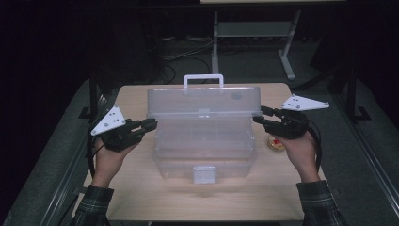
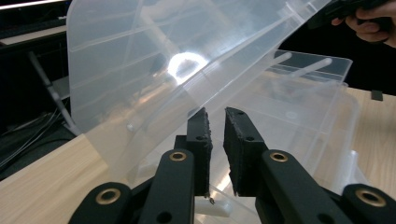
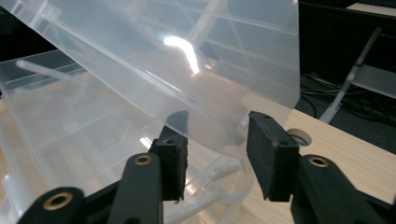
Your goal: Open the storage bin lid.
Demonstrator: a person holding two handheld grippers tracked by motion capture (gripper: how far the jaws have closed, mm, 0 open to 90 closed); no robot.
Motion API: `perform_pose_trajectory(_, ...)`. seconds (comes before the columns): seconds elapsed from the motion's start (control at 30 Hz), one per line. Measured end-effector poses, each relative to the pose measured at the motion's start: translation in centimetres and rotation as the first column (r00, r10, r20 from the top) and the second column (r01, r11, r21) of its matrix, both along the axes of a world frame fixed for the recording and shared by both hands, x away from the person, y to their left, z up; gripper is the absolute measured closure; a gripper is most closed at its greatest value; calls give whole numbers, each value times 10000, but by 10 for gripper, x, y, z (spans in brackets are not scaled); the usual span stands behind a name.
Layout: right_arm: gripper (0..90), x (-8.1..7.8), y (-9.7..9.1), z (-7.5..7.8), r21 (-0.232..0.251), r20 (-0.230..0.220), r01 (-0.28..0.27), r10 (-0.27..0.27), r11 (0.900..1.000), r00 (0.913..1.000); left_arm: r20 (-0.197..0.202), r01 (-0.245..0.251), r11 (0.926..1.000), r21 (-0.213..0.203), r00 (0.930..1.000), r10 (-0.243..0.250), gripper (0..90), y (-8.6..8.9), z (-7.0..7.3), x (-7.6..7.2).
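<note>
High view: clear box (image 1: 204, 150) mid-counter, lid (image 1: 204, 101) raised and tilted back, handle (image 1: 203, 80) on top, latch (image 1: 204, 174) on the near wall. Left tool (image 1: 151, 124) just beside the box's left end, at the lid's lower corner; right tool (image 1: 258, 117) at the lid's right corner. Small round thing with a red spot (image 1: 275, 142) on the counter just under the right tool; too small to name.

Left gripper view: left tool (image 2: 216, 116) with a narrow gap between the jaws, lid edge (image 2: 187, 84) right ahead of the tips; contact impossible to tell, nothing seen clamped. Far off past the lid, the other hand (image 2: 371, 23) on its black tool. Not seen from above: glare on the lid and the box's inner ribs.

Right gripper view: right tool (image 3: 215, 122) with jaws apart, lid corner (image 3: 261, 70) over the gap, one jaw seen through the plastic; pads not pressing. A round thing (image 3: 299, 136) on the counter behind the right-hand jaw.

Counter (image 1: 141, 197): pale wood grain, rounded corners. Room dark; white frame legs (image 1: 284, 59) and cables on the floor beyond.
</note>
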State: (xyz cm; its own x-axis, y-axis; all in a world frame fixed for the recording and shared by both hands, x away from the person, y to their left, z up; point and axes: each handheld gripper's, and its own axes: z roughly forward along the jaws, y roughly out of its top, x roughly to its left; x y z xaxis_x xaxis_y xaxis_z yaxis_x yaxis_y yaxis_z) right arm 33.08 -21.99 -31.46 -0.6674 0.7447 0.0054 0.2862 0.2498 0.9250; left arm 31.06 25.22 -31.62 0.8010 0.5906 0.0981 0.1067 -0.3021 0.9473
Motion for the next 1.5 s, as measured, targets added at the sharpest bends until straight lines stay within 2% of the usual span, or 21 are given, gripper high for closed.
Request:
perform_pose_trajectory(0.23, 616, 3, 0, 2, 48, -99, 241, -240, 9997, 9997, -27, 103, 9999, 106, 9999, -103, 739, -2, -4, -8)
perform_pose_trajectory(0.57, 656, 8, -1, 5, 201, -121, 591, -588, 9981, 9982, -232, 562, 9982, 200, 9982, -558, 684, -12, -14, -25)
perform_pose_trajectory(0.77, 658, 9, -2, 5, 258, -168, 610, -606, 9978, 9980, -633, 1096, 9936, 274, 9922, -1077, 624, -33, -29, -34)
perform_pose_trajectory(0.9, 657, 9, -2, 5, 272, -244, 594, -587, 9979, 9980, -525, 1077, 9934, 390, 9930, -1056, 591, -40, -29, -38)
perform_pose_trajectory(1.03, 658, 10, -2, 5, 331, -267, 590, -581, 9977, 9980, -297, 1152, 9933, 108, 9929, -1148, 597, -39, -25, -41)
perform_pose_trajectory(1.13, 659, 10, -2, 6, 318, -257, 571, -563, 9979, 9981, -356, 1451, 9894, 79, 9888, -1447, 598, -42, -22, -43)
perform_pose_trajectory(1.27, 659, 11, -2, 7, 321, -297, 578, -568, 9978, 9979, -580, 1833, 9829, 161, 9816, -1821, 598, -54, -27, -44)
perform_pose_trajectory(1.4, 659, 11, -2, 7, 324, -316, 574, -564, 9978, 9979, -960, 2190, 9750, 388, 9720, -2145, 601, -64, -33, -42)
perform_pose_trajectory(1.5, 659, 11, -2, 7, 330, -344, 556, -545, 9979, 9979, -1325, 2480, 9670, 576, 9620, -2389, 600, -73, -40, -39)
